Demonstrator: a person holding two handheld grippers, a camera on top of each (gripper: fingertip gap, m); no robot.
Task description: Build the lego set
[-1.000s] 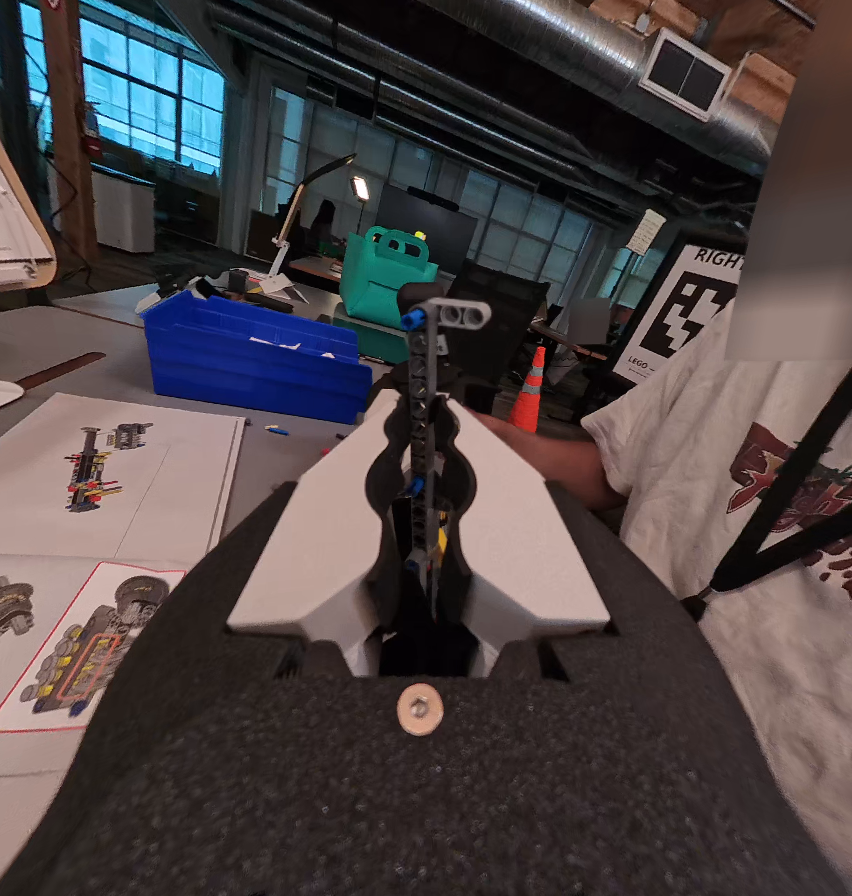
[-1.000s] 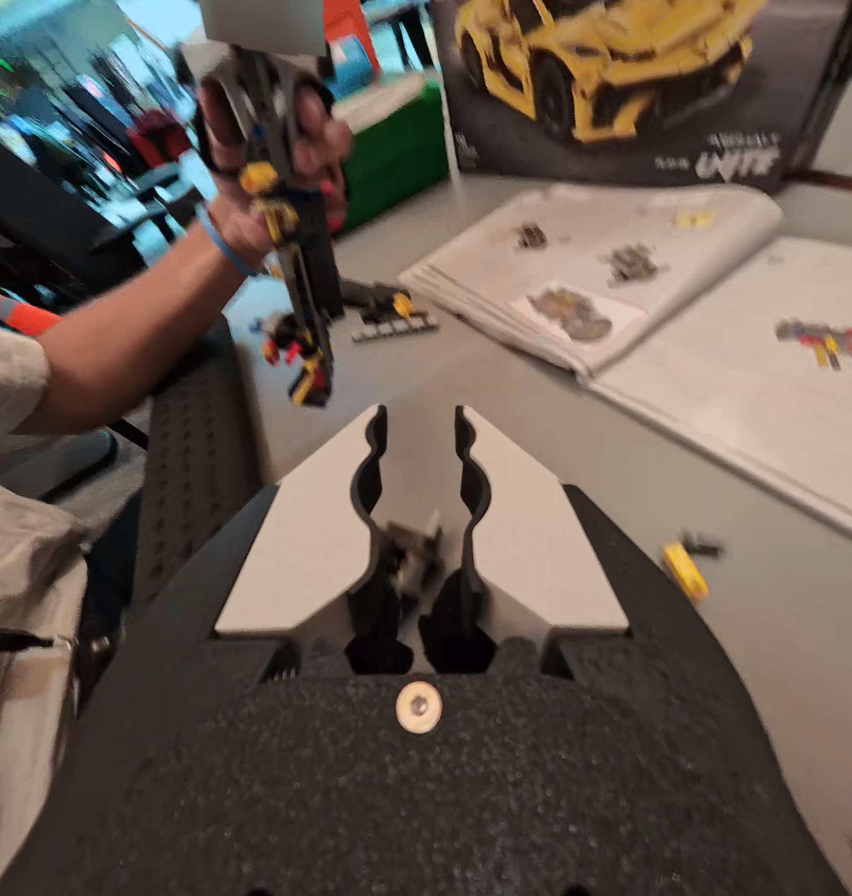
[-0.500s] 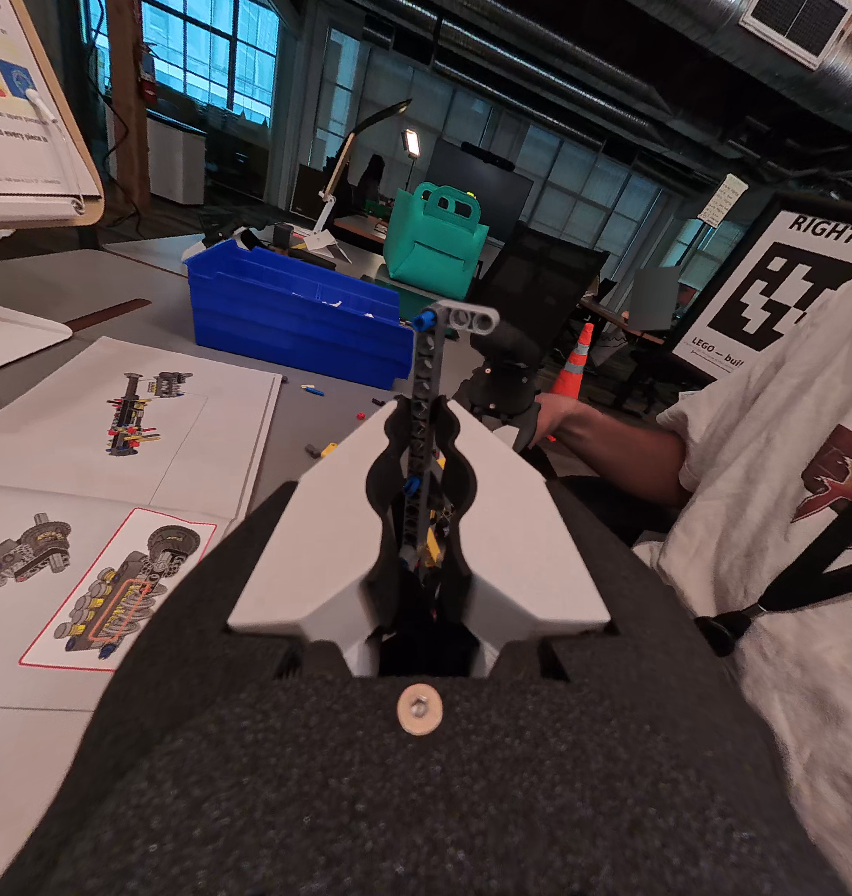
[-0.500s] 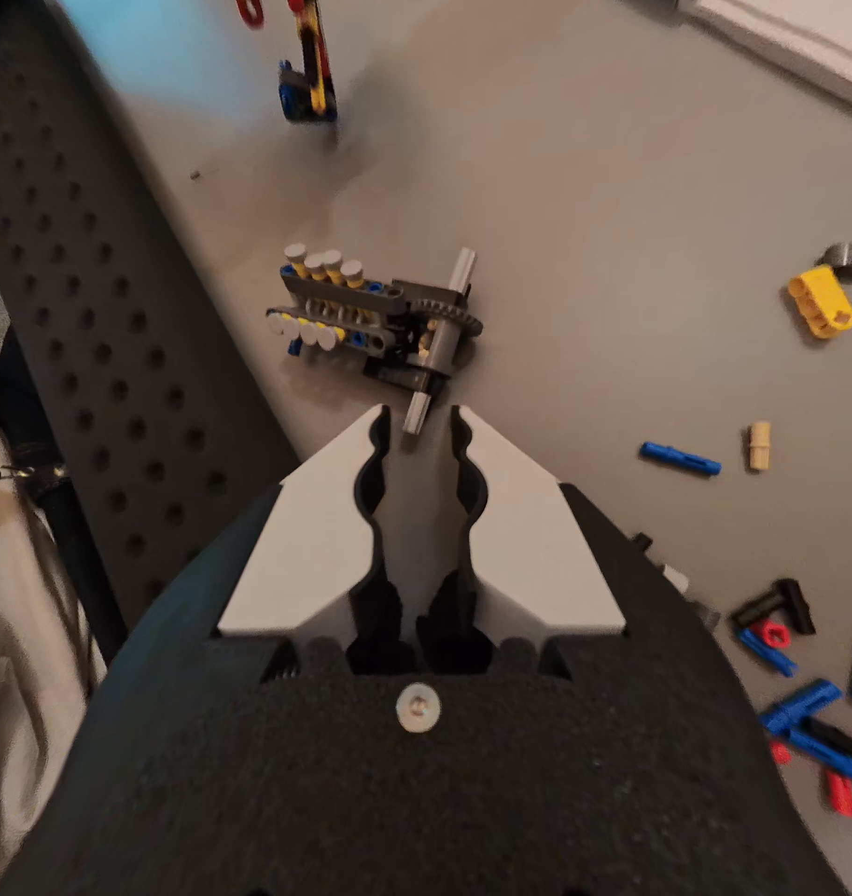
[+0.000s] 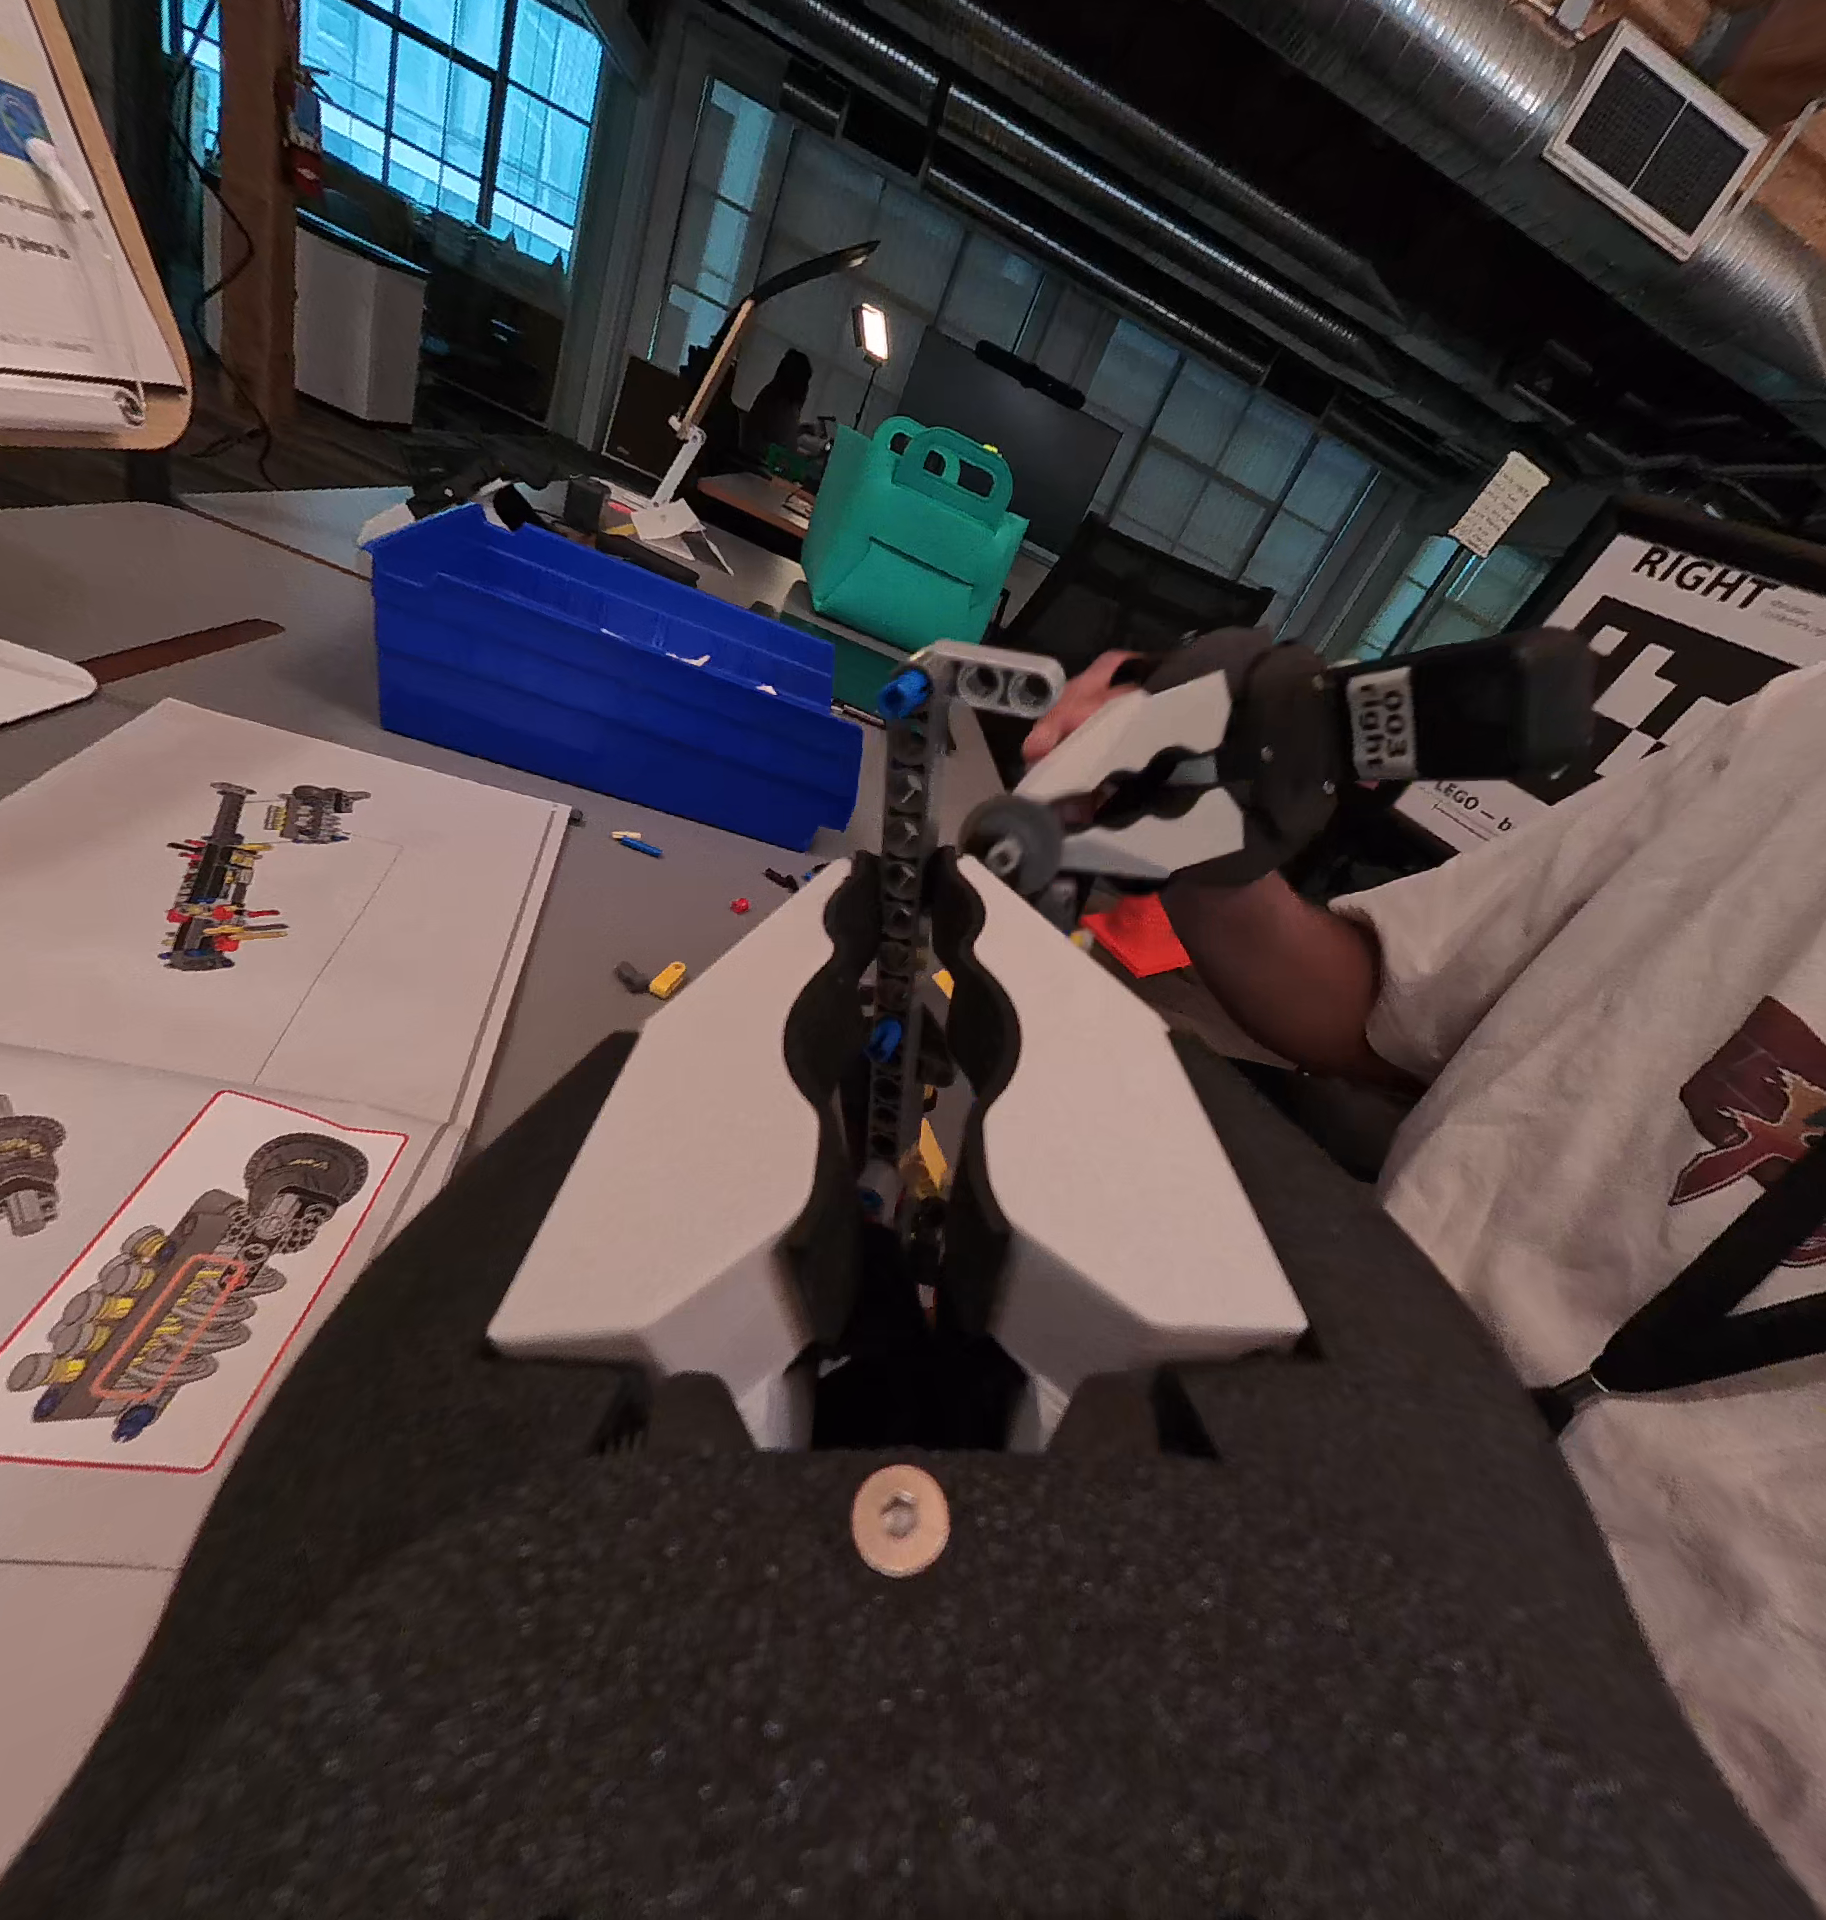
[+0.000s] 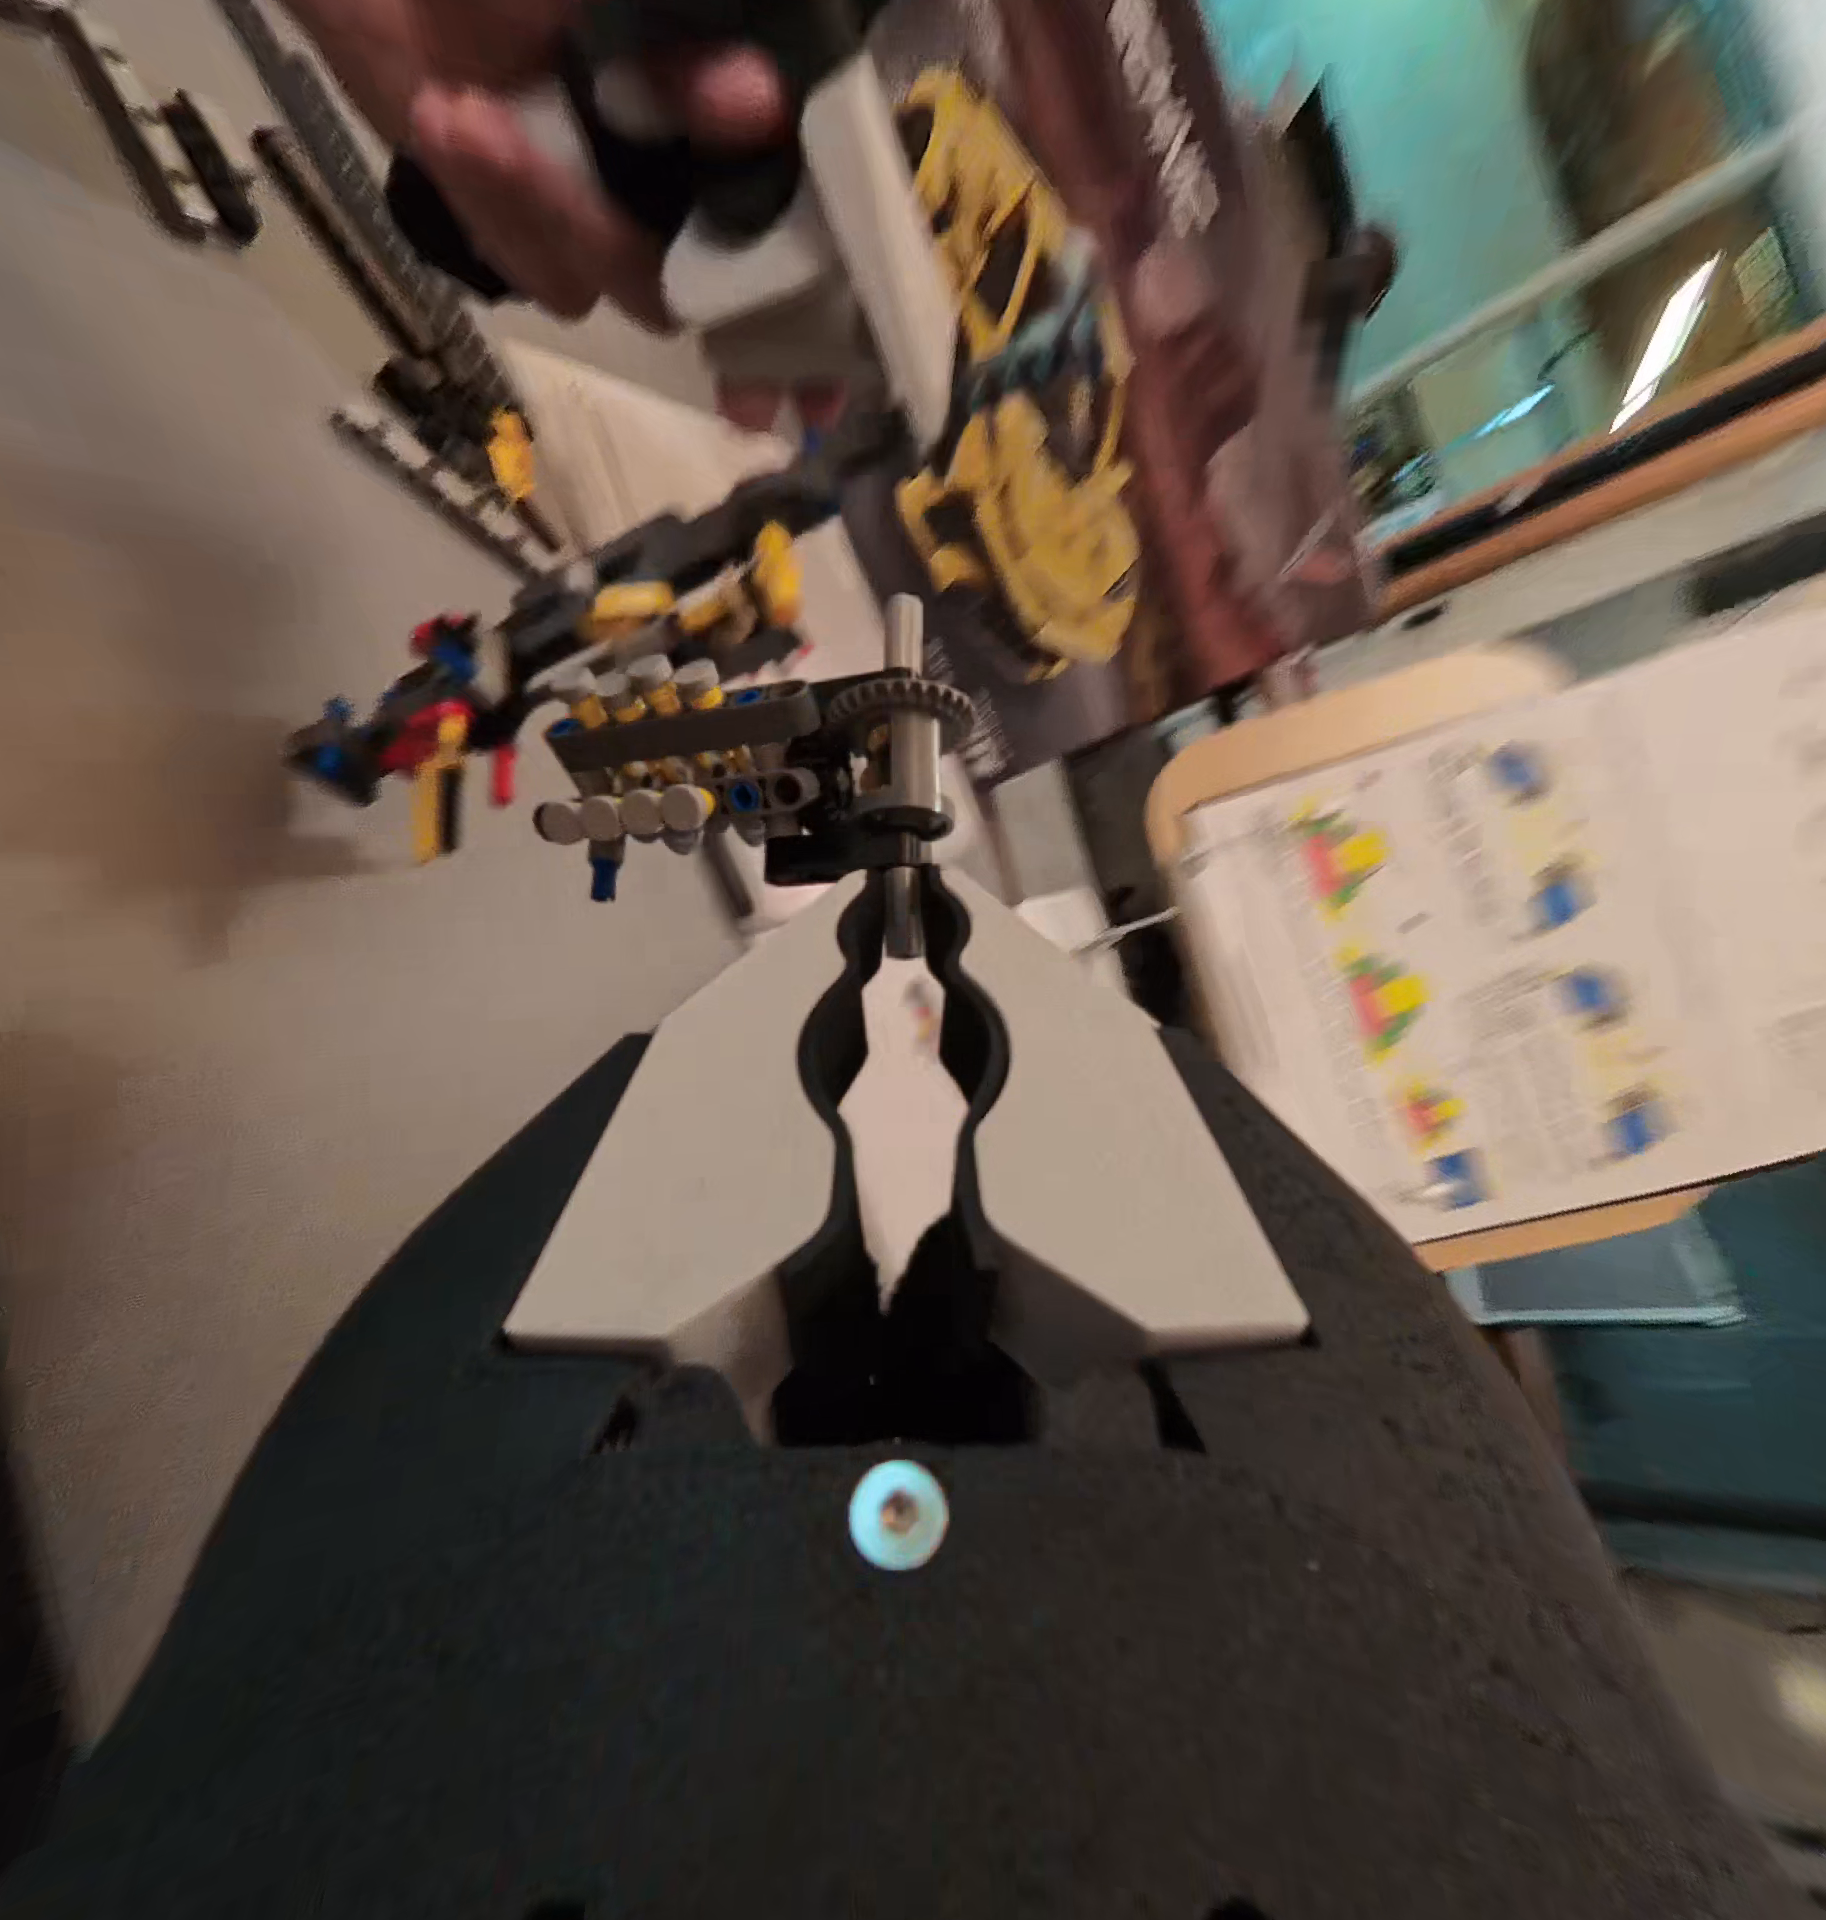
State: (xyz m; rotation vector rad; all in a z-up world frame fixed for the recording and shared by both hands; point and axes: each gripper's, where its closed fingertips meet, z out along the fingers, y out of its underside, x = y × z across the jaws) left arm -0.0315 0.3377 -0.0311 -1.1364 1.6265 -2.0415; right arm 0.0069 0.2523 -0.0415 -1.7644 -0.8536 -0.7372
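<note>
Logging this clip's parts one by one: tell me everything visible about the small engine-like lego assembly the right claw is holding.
The engine assembly is a small plastic build: dark grey beams carrying two rows of pale grey cylinders with yellow bands, blue pins, and a grey gear on a light grey axle. It is held in the air, clear of the table. The right claw pinches only the axle's lower end at its fingertips, the beams jutting sideways to the left.

We see the dim hall sharply past the left tongs (image 5: 904, 883); motion blur smears everything beyond the right tongs (image 6: 904, 914).

Matt grainy foam tongs (image 5: 904, 894); glossy blue plastic bin (image 5: 597, 675).
</note>
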